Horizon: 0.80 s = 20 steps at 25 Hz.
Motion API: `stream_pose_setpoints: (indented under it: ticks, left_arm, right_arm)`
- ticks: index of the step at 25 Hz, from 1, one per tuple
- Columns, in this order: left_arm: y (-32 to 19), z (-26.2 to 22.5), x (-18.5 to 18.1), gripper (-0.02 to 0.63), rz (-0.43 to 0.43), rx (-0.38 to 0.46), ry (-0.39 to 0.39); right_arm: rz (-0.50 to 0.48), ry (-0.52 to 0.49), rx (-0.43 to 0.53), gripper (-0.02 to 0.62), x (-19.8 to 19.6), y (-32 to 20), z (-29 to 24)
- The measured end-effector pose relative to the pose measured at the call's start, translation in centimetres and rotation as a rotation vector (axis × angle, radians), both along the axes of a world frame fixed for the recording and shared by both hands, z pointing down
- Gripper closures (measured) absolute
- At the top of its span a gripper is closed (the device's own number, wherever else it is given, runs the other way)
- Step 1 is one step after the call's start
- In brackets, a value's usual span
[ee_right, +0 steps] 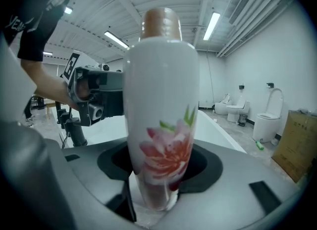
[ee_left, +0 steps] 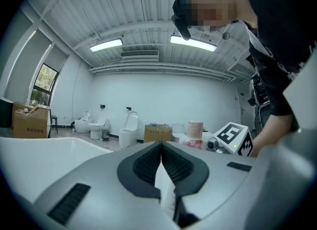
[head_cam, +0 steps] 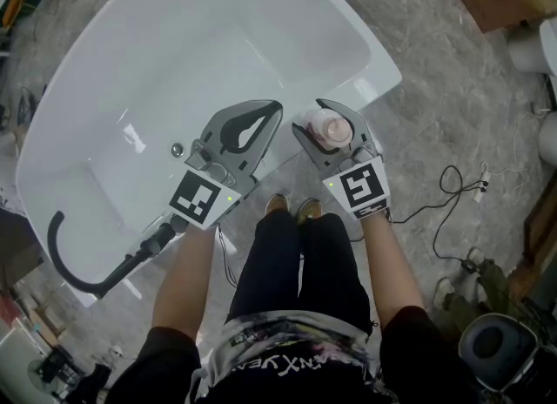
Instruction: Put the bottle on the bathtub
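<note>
Bottle, white with a pink flower print and brown cap in the right gripper view, stands upright, clamped by the right gripper. Only its top shows in the head view, over the bathtub's near rim. Beside it, the left gripper has its jaws pressed together, empty.

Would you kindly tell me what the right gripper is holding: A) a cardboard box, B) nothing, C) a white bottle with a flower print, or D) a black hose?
C: in the right gripper view, the right gripper is clamped on the white bottle with a pink flower print.
</note>
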<state>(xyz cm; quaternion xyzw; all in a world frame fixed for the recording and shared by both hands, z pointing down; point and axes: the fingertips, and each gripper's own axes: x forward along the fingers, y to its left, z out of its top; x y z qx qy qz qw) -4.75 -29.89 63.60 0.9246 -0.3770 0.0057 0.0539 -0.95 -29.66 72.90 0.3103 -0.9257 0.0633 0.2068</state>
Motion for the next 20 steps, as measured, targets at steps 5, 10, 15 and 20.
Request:
stream_pose_setpoints:
  ticks: [5,10,15,20]
  left_arm:
    - [0.0,-0.2,-0.1,0.586,-0.003,0.003,-0.002]
    - [0.0,-0.6,0.2,0.586,0.0,0.01,-0.003]
    - [0.1,-2.0,0.6,0.586,0.004,-0.002,-0.001]
    - [0.5,-5.5,0.8,0.586,0.01,-0.004,0.005]
  right_arm:
    - [0.008,-0.015,0.018,0.357,0.0,-0.1,-0.1]
    - [0.016,-0.021,0.043,0.339,0.4,-0.2,-0.8]
    - [0.03,-0.021,0.042,0.316,1.0,-0.2,-2.5]
    - [0.044,-0.028,0.057,0.31,1.6,0.3,-6.6]
